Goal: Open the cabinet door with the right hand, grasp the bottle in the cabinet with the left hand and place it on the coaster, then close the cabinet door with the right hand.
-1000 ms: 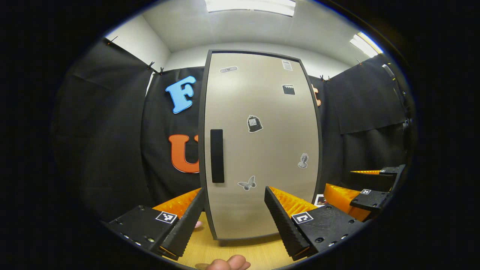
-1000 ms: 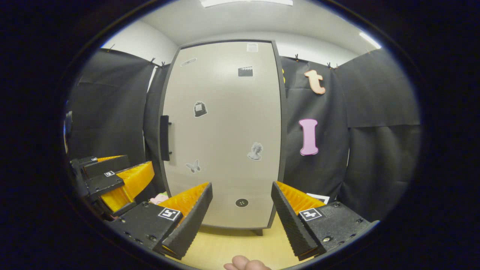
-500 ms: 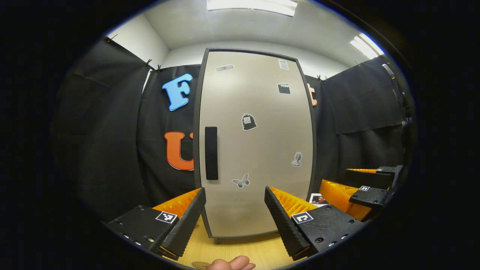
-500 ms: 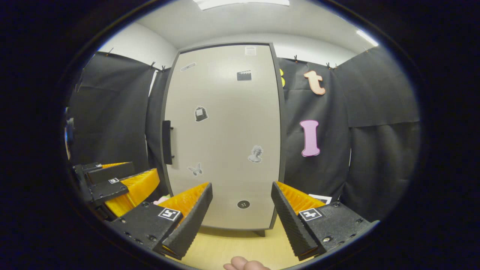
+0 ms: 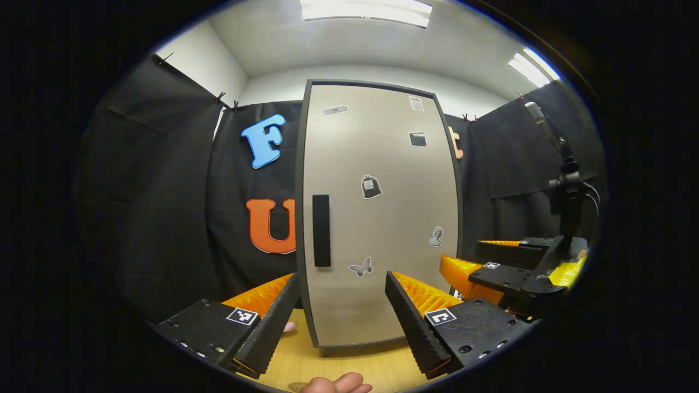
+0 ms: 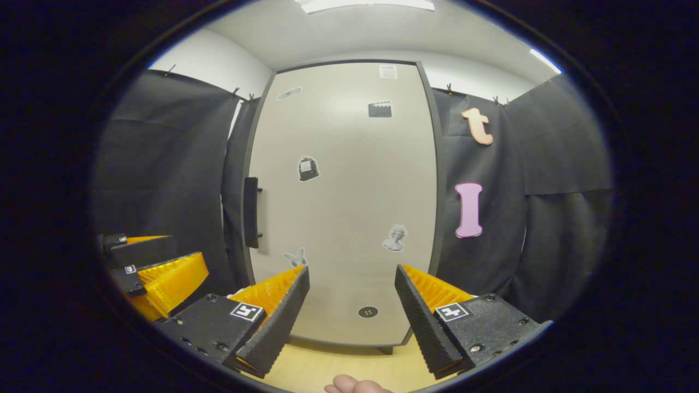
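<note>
Left gripper: fingers spread, empty, over the pale wooden tabletop.
Right gripper: fingers spread, empty, short of the door.
Tall grey cabinet door: shut beyond both; bottle presumably behind it.
Black bar handle: up-left of the right fingers; I'd close on it squarely, pull along the hinge arc.
Change: right gripper has edged nearer.

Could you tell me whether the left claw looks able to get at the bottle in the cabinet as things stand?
Probably not yet. The cabinet door is shut, hiding the inside. The left claw is open before it; the right claw has not taken the handle.
</note>
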The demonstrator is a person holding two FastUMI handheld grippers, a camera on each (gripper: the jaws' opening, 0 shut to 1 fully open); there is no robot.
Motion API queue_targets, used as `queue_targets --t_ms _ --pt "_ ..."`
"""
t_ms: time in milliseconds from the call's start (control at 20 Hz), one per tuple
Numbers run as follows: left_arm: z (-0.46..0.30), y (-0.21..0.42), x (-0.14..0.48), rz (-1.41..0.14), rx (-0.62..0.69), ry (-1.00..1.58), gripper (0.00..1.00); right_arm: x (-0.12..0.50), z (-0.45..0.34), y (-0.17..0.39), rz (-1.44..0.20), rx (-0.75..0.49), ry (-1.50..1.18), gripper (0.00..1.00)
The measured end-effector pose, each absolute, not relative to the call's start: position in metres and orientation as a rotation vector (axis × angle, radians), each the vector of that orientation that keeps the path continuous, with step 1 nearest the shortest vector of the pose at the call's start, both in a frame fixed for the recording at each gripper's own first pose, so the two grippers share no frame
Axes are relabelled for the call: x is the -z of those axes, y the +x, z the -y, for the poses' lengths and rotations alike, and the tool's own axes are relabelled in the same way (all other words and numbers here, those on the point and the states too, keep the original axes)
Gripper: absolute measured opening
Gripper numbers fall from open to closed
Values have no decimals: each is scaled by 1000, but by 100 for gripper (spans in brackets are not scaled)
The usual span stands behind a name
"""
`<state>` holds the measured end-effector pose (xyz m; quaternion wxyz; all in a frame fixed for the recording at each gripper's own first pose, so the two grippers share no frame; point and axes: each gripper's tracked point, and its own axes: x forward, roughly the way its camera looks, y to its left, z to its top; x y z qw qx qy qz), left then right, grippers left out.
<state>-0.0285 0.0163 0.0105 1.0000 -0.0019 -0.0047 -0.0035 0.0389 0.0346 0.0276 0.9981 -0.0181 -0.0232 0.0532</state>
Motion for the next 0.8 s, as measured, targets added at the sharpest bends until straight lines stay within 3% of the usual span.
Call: queue_targets --t_ms 800 --pt "-129 -92 9 -38 -240 7 95 -71 -172 119 162 -336 -151 100"
